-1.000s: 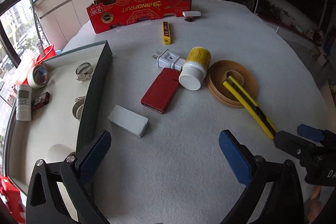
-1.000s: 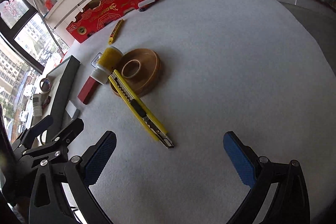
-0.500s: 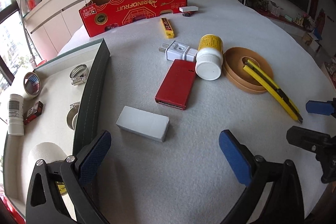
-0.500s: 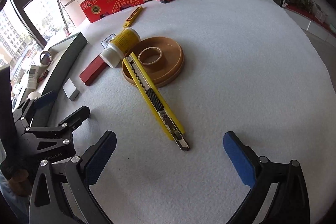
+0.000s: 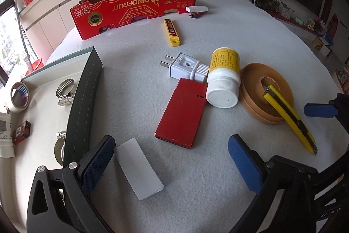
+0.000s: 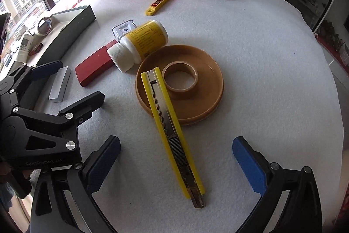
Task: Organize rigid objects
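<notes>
My left gripper (image 5: 172, 163) is open and low over the table; a white block (image 5: 138, 168) lies between its fingers, against the left one. Ahead lie a red flat case (image 5: 182, 115), a white plug (image 5: 185, 67) and a yellow-labelled bottle (image 5: 223, 82) on its side. My right gripper (image 6: 176, 165) is open, straddling the handle end of a yellow utility knife (image 6: 172, 130), which rests across a brown tape roll (image 6: 181, 82). The left gripper also shows in the right wrist view (image 6: 74, 82).
A green-walled tray (image 5: 85, 97) at the left holds hose clamps (image 5: 65, 91), a tape roll (image 5: 18, 97) and a small bottle. A red cardboard box (image 5: 135, 8) stands at the back, with a yellow blade case (image 5: 171, 34) and a white eraser (image 5: 196, 8) near it.
Both grippers have moved down and forward towards the table. The white block now lies between my left fingers, and the knife lies between my right fingers.
</notes>
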